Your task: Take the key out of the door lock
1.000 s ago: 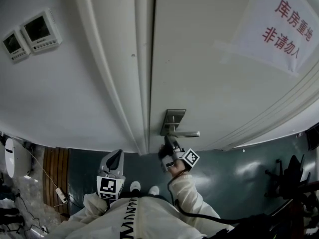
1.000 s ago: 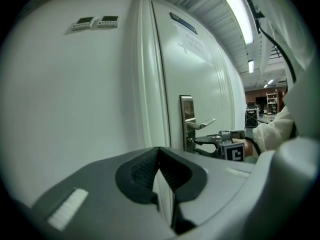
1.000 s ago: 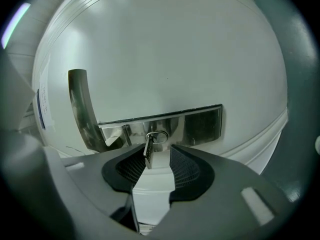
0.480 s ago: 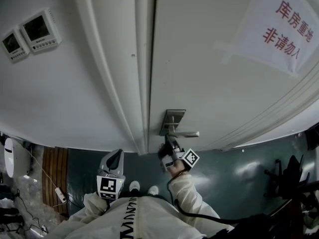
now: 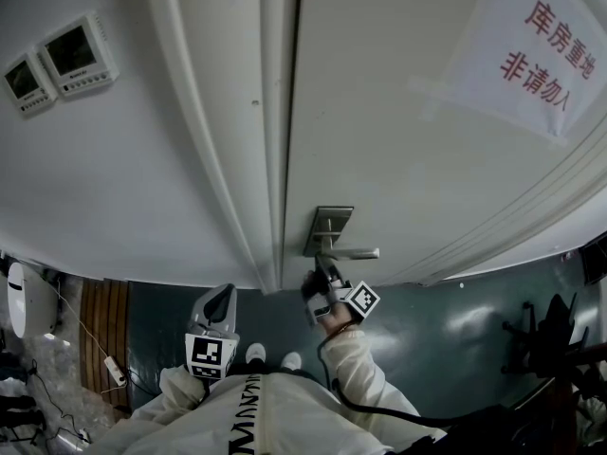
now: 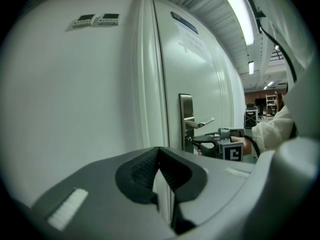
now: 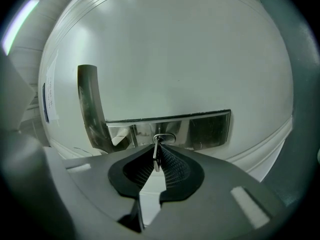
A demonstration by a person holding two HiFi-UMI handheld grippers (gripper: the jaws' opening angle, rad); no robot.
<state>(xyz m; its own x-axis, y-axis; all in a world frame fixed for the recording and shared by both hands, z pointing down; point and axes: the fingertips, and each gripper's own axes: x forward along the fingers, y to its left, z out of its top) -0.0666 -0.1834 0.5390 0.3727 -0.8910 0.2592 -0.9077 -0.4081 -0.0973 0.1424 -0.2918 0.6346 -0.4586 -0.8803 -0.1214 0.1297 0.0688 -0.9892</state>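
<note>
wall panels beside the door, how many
2. One wall panel sits nearer the door; the other panel is beside it, further left. None seems hidden.

There is one white door (image 5: 398, 140), with one brushed-steel lock plate (image 5: 329, 224), one steel lever handle (image 5: 358, 252) and one small silver key (image 7: 157, 153) on it. One white paper sign with red characters (image 5: 545, 50) is stuck to the door. On the wall beside it are two white control panels with dark screens, the nearer panel (image 5: 78, 57) and the farther panel (image 5: 24, 85). Two grey claws show, the left claw (image 5: 224, 292) and the right claw (image 5: 320, 265), and two white shoe tips (image 5: 256, 354) show on the floor
</note>
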